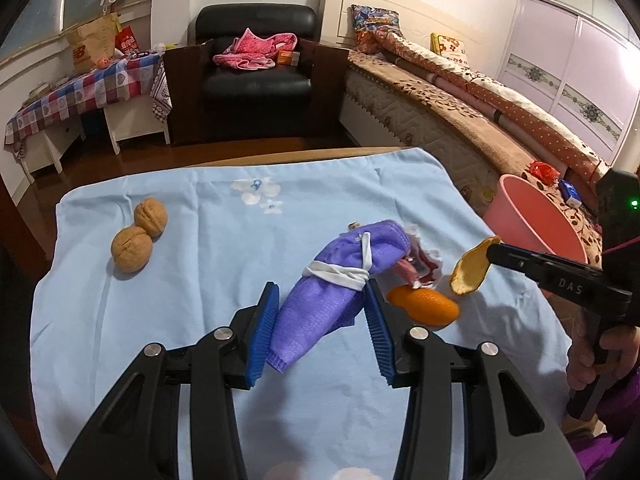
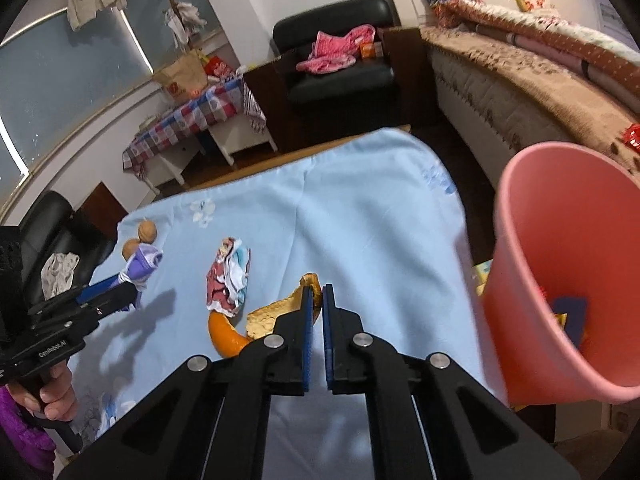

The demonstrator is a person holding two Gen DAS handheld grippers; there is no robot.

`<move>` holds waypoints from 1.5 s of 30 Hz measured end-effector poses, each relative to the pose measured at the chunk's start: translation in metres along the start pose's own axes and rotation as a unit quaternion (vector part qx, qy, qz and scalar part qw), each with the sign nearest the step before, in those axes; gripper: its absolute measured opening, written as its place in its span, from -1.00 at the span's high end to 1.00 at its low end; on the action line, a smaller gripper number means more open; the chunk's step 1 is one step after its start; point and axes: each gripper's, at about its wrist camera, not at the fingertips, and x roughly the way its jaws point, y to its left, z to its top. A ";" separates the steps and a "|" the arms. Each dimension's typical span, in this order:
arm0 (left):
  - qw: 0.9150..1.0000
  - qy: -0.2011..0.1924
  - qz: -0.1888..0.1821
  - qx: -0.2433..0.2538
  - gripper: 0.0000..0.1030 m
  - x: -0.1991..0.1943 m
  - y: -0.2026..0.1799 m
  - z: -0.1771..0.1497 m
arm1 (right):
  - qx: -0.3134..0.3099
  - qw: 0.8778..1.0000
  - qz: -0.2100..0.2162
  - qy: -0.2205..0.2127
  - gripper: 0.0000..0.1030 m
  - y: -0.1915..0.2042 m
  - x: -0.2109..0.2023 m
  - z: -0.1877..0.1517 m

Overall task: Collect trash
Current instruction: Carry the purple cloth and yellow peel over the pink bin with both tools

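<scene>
While the left tool is clamping a purple mask, the right tool is pinching orange peel above the blue-clothed surface, beside the pink bin.

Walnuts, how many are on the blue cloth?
2. One walnut sits farther back near the cloth's left edge; the other walnut touches it, just in front. None seem hidden.
</scene>
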 end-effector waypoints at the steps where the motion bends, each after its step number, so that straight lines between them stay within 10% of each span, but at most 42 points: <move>1: 1.000 -0.001 -0.001 0.000 0.14 0.000 -0.002 0.001 | -0.001 1.000 -0.003 -0.007 0.92 -0.001 -0.006 0.001; 45: 0.989 -0.013 -0.107 0.102 0.14 0.037 -0.210 0.063 | 0.138 0.969 -0.125 -0.160 0.92 -0.151 -0.121 -0.016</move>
